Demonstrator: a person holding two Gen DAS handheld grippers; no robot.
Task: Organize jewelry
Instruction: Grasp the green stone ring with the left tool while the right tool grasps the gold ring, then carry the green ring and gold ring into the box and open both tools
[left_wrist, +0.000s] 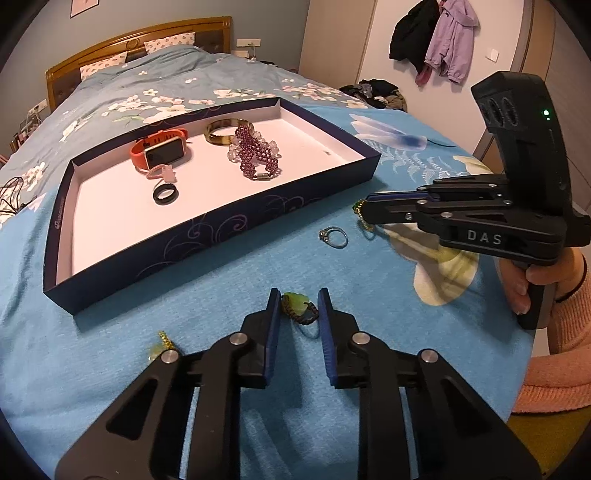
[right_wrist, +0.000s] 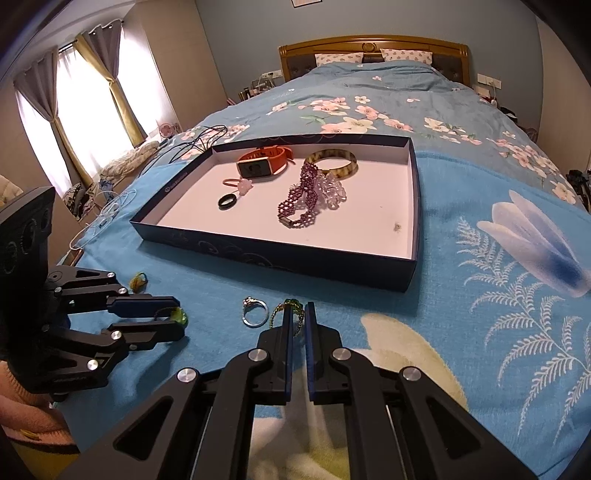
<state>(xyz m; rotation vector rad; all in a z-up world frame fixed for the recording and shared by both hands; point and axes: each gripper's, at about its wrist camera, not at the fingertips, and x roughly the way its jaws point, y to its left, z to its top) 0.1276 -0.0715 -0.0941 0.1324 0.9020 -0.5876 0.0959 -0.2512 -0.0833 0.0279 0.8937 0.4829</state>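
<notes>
Two grippers are in my hands, both angled down at the blue blanket (left_wrist: 110, 369) on the bed. My left gripper (left_wrist: 298, 299) has its jaws narrowed around a green pendant on a dark cord (left_wrist: 299, 308), which lies between the tips; from the left wrist view a small gap shows on either side, so I cannot confirm the pads are pressing on it. My right gripper (right_wrist: 298, 314) is drawn fully together on a green-beaded gold chain (right_wrist: 291, 308), which bunches at and just left of its tips. Just left of the right gripper, on the blanket, lies a silver ring (right_wrist: 255, 312), untouched. Beside the left gripper's outer arm sits a small yellow-green trinket (left_wrist: 162, 345). Ahead of both tools stands the dark blue tray (right_wrist: 280, 254) with a white floor. It holds an orange-strapped watch (right_wrist: 264, 162), a tortoiseshell bangle (right_wrist: 334, 160), a purple beaded bracelet (right_wrist: 301, 199) touching a clear beaded one (right_wrist: 334, 192), a pink ring (right_wrist: 240, 184) and a black ring (right_wrist: 226, 202).
</notes>
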